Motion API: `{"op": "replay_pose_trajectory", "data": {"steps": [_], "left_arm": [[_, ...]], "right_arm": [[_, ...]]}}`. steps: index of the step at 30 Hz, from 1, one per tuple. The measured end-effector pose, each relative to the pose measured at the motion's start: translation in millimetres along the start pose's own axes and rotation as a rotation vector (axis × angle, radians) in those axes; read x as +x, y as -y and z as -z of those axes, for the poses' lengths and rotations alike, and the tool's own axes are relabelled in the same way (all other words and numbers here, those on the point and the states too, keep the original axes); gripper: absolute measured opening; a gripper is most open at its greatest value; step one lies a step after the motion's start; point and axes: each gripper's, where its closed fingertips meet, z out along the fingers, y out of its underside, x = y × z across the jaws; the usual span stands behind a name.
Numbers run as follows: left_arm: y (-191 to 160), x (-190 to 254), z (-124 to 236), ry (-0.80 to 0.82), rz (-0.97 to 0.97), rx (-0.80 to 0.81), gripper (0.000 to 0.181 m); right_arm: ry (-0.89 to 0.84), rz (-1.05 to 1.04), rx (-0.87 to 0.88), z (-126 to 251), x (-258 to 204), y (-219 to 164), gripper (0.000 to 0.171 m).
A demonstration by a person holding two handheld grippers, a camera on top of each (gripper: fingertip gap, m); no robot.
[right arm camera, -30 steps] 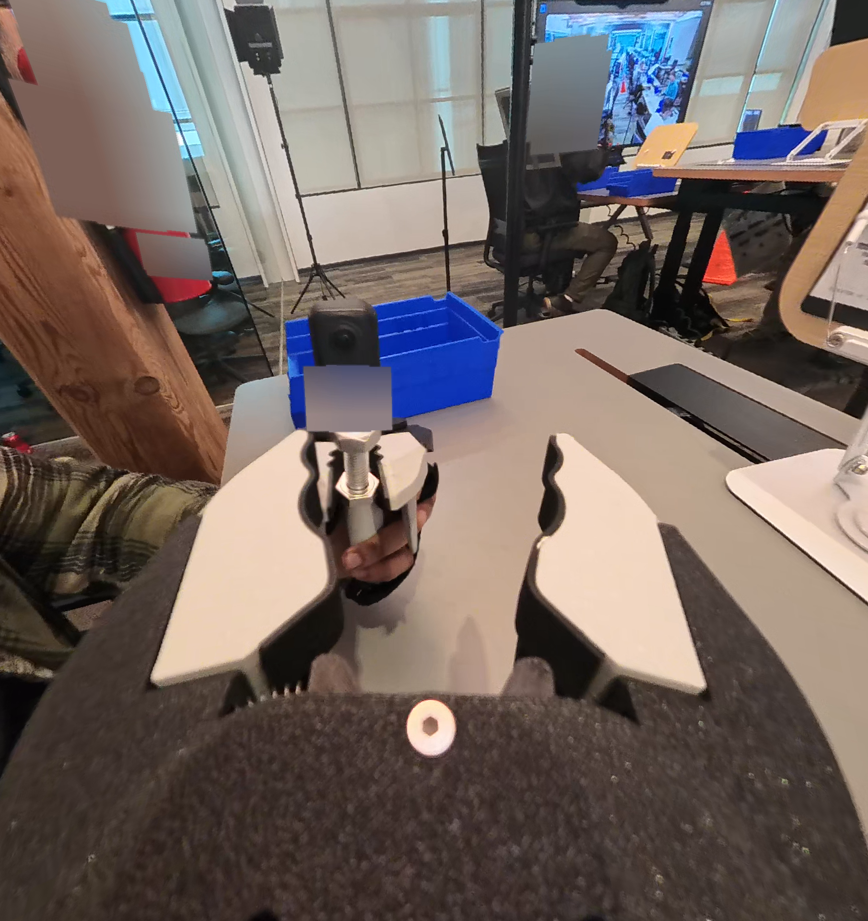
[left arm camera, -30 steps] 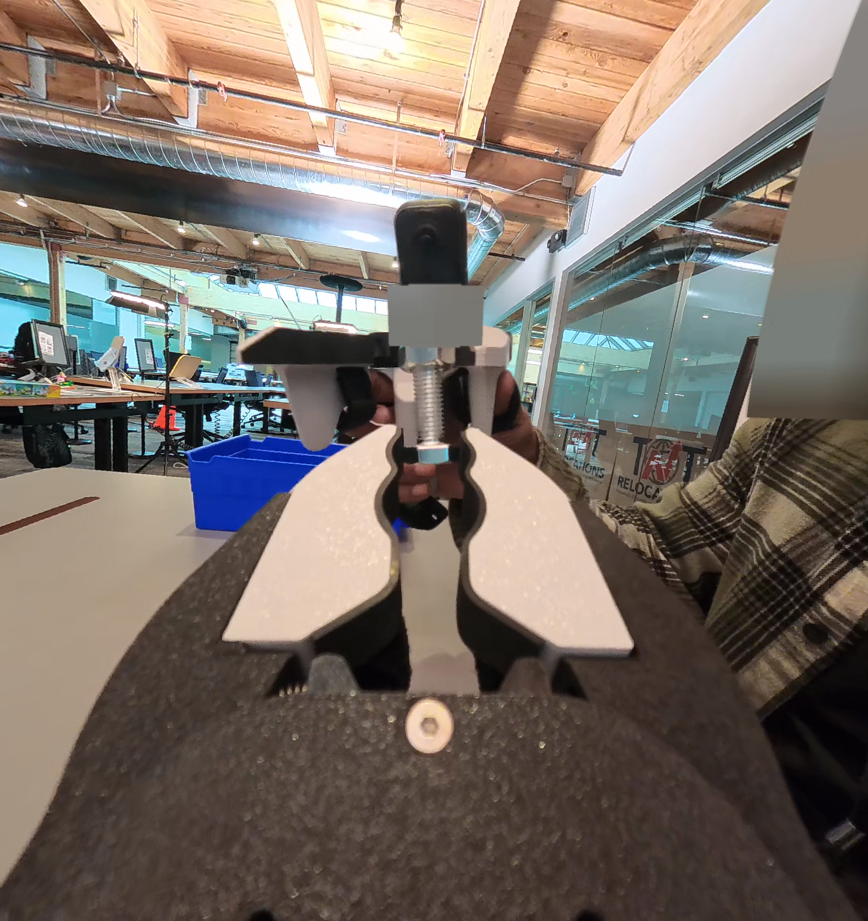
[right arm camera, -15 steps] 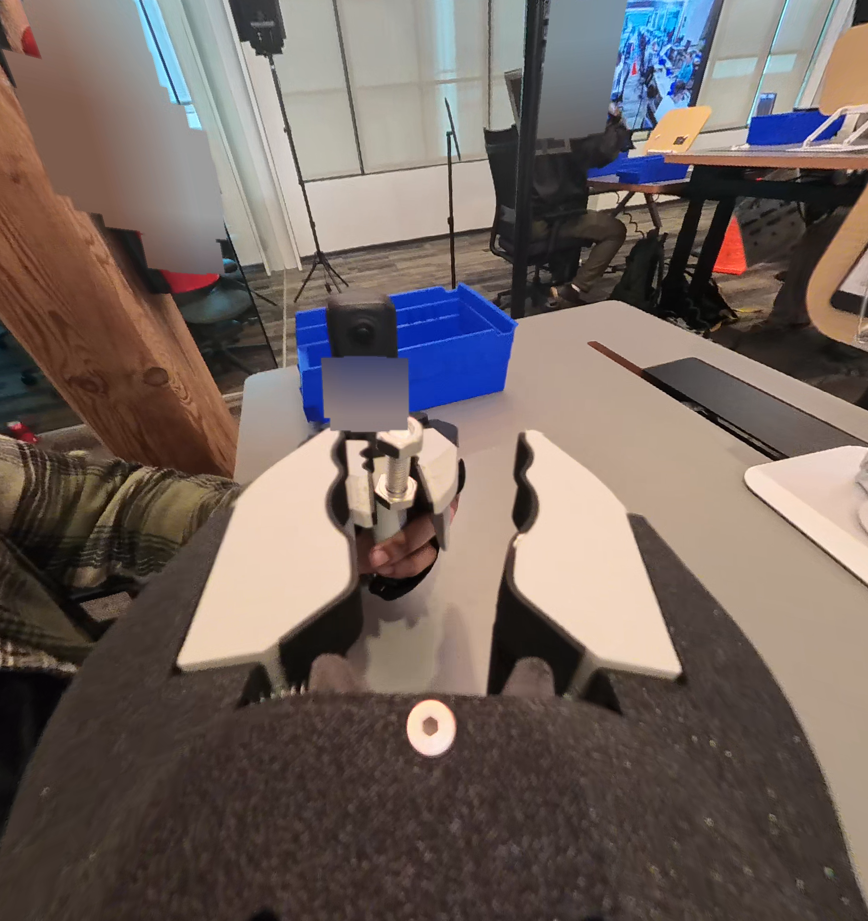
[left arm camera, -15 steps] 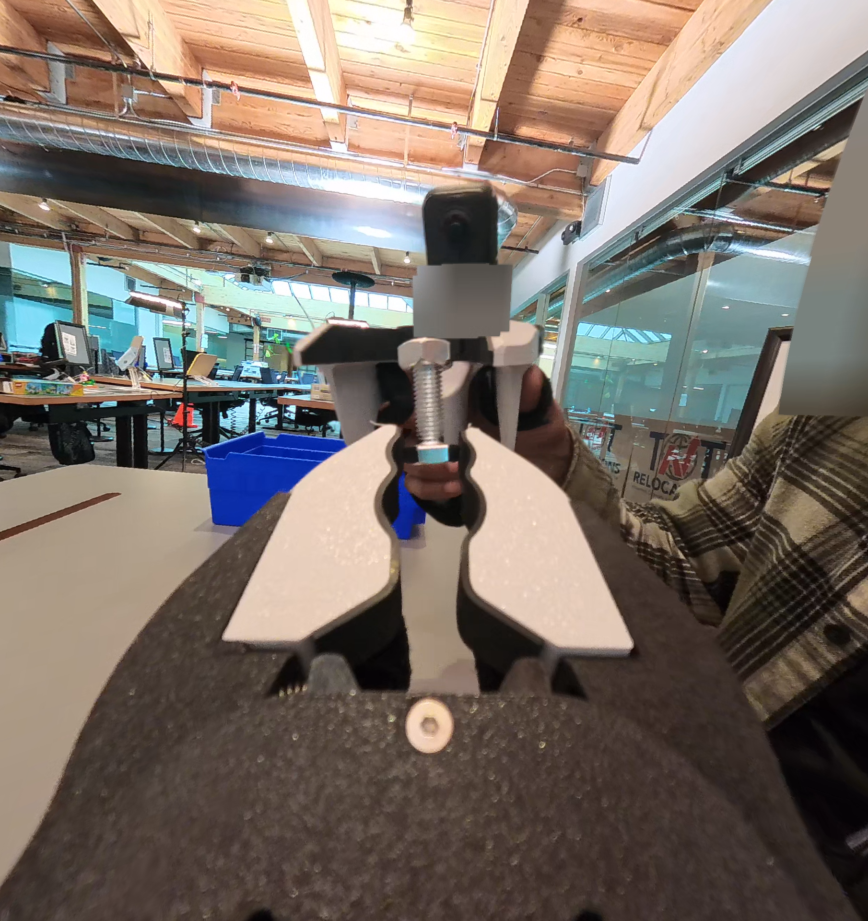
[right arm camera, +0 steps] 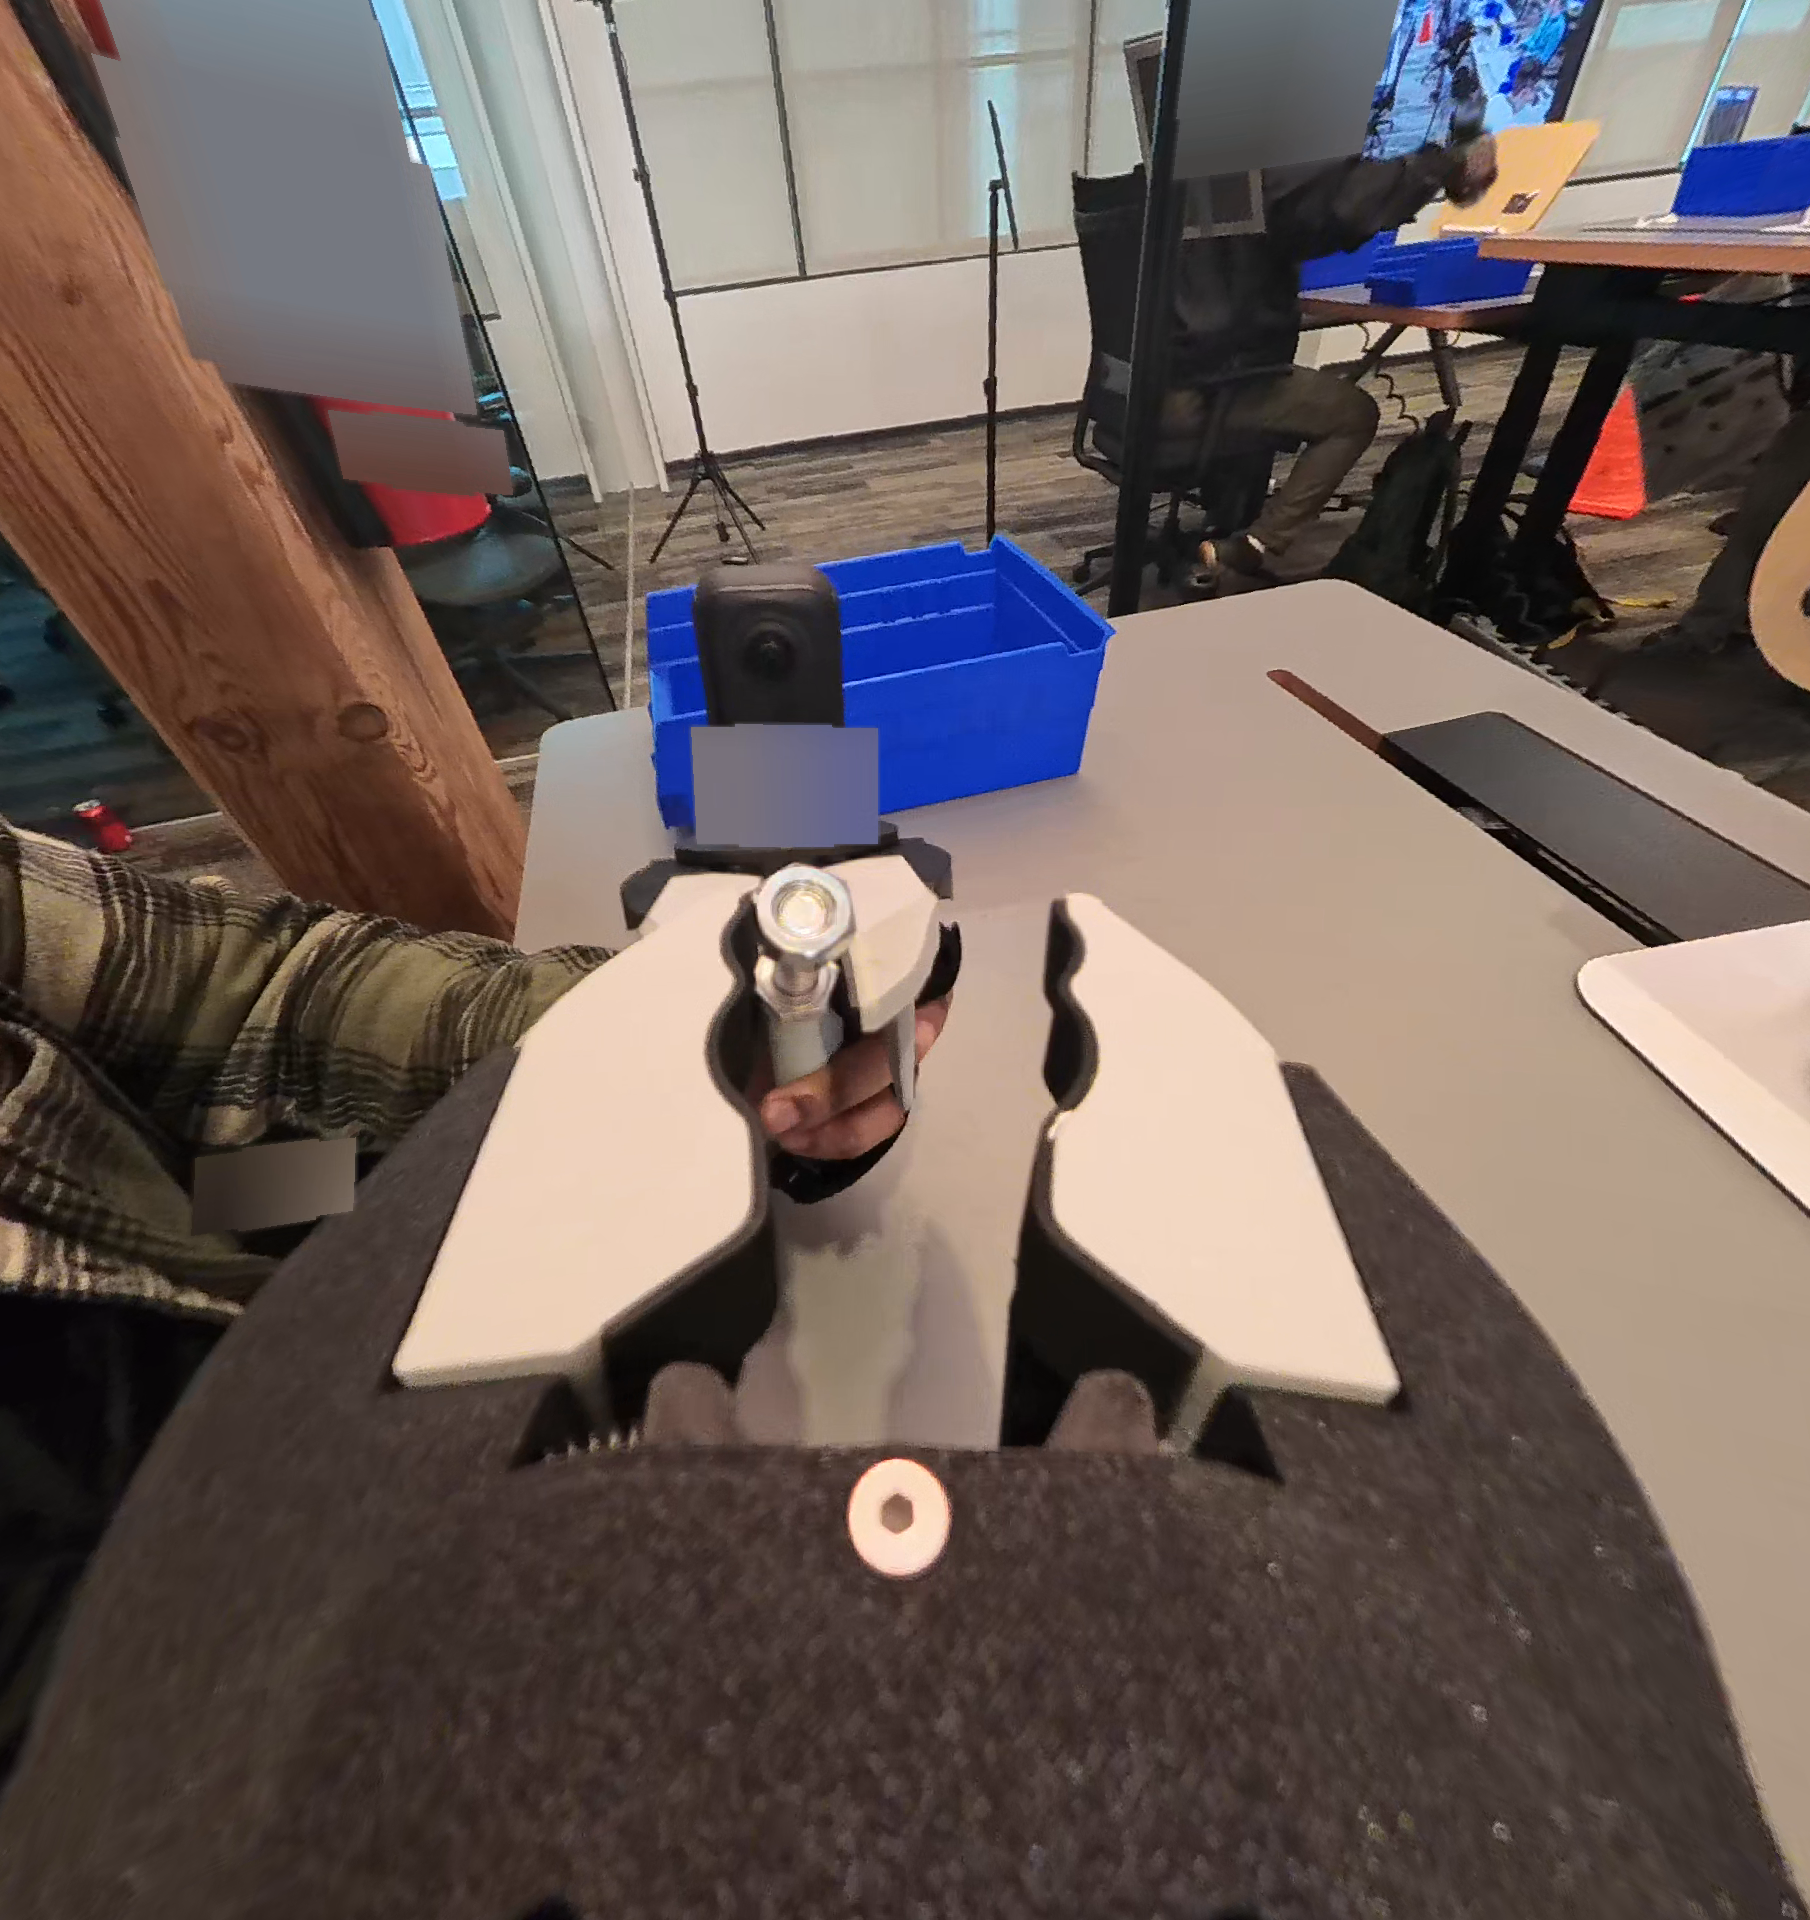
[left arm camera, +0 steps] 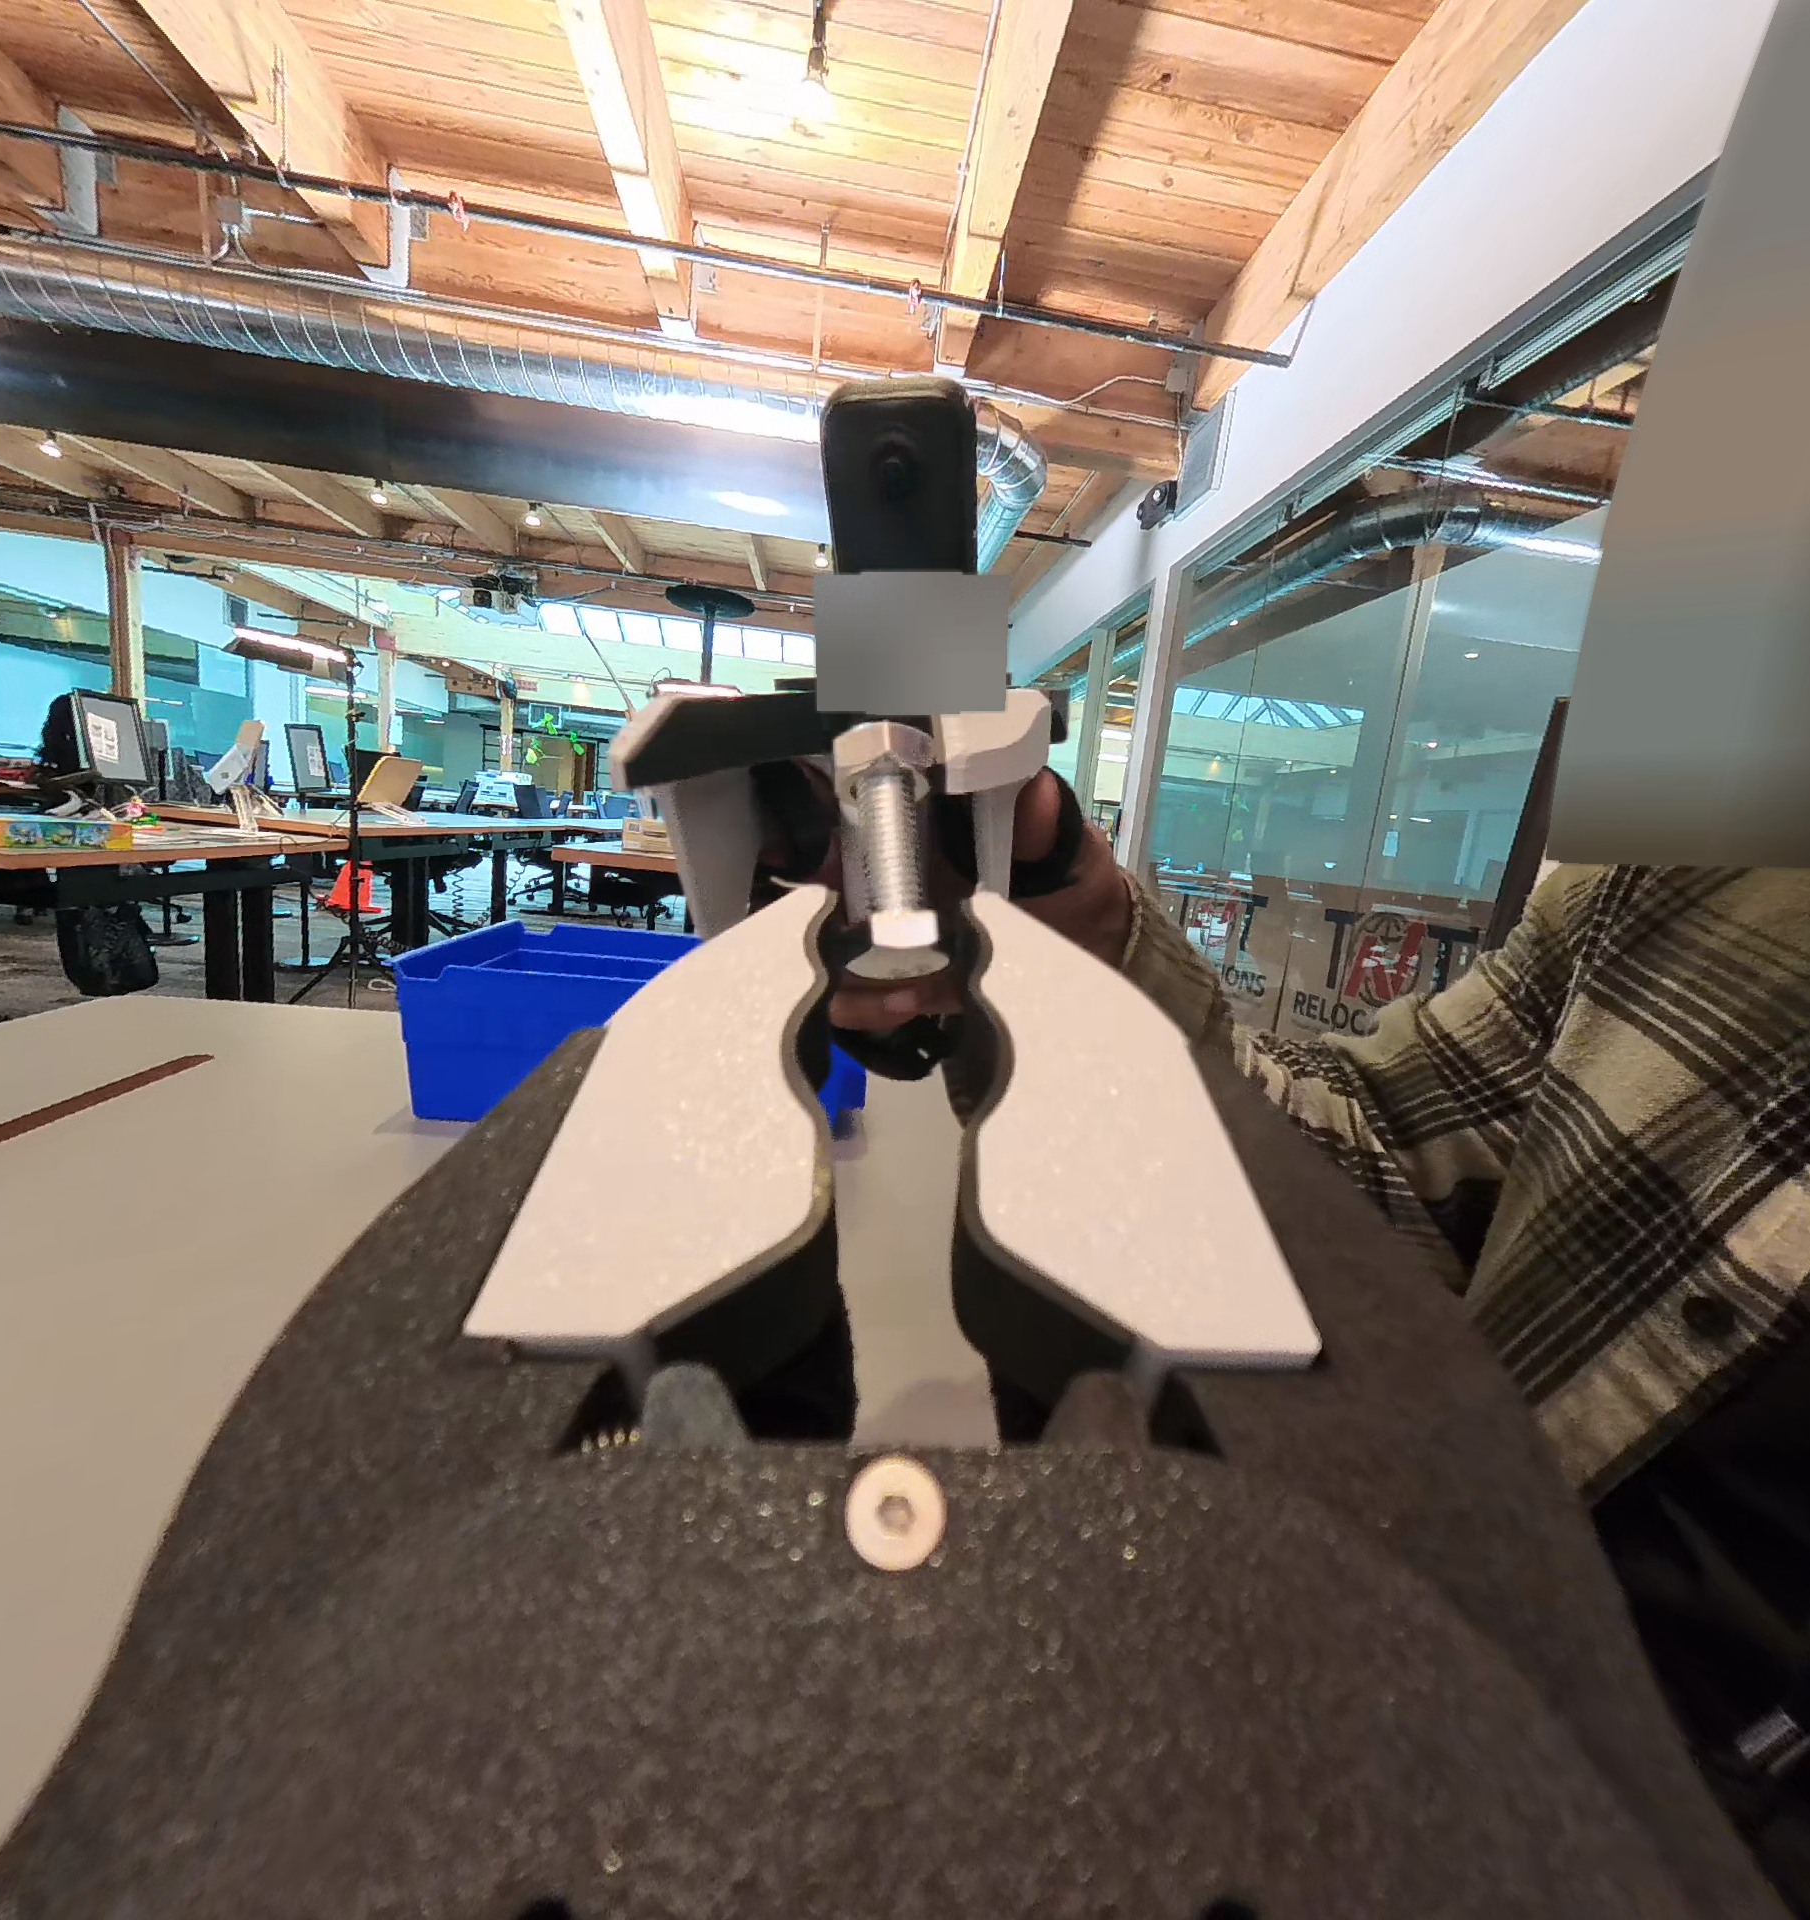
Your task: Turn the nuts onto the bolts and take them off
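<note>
A silver bolt (left arm camera: 882, 831) stands nearly upright in the air with its hex head (right arm camera: 803, 914) on top. A nut (left arm camera: 903, 928) sits at its lower end. My left gripper (left arm camera: 896, 920) is shut on the nut, which lies in the notch between its tips. My right gripper (right arm camera: 896, 925) is open, and the bolt head lies between its fingers, close to the left finger (right arm camera: 652, 1039), apart from the right one. In the left wrist view the right gripper (left arm camera: 849, 831) faces me with its jaws either side of the bolt.
A blue bin (right arm camera: 932, 707) stands on the grey table (right arm camera: 1244, 935) behind the grippers. A black strip (right arm camera: 1607, 821) and a white stand base (right arm camera: 1711, 1039) lie to the right. A wooden post (right arm camera: 205, 520) and a plaid sleeve (right arm camera: 205, 1018) are on the left. The tips of both grippers are at nearly the same place.
My right gripper has moved over the bolt, so I look down on its head, and its jaws have narrowed. My left gripper has stayed shut on the nut.
</note>
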Motion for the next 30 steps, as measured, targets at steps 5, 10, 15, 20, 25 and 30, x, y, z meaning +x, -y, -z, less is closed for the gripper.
{"op": "replay_pose_trajectory", "data": {"steps": [5,10,15,20,25,30], "left_arm": [[2.7,0.4,1.0,-0.009,0.013,0.018,0.02],[3.4,0.4,1.3,-0.009,0.011,0.021,0.02],[-0.2,-0.2,-0.2,-0.003,0.006,0.0,0.02],[0.0,-1.1,0.4,0.004,0.001,0.002,0.02],[4.5,-2.9,2.5,0.027,-0.023,0.026,0.02],[9.4,-4.8,5.8,0.035,-0.015,0.056,0.02]], "right_arm": [[0.002,0.005,0.009,-0.2,1.8,1.1,0.057],[0.019,0.048,0.01,-3.6,-1.9,4.6,0.052],[0.019,0.094,-0.013,-8.2,-3.3,6.4,0.051],[0.038,0.118,-0.022,-12.9,-6.2,8.4,0.047],[0.112,0.083,-0.067,-21.8,-17.6,1.3,0.031],[0.139,0.078,-0.11,-19.7,-20.7,7.2,0.033]]}}
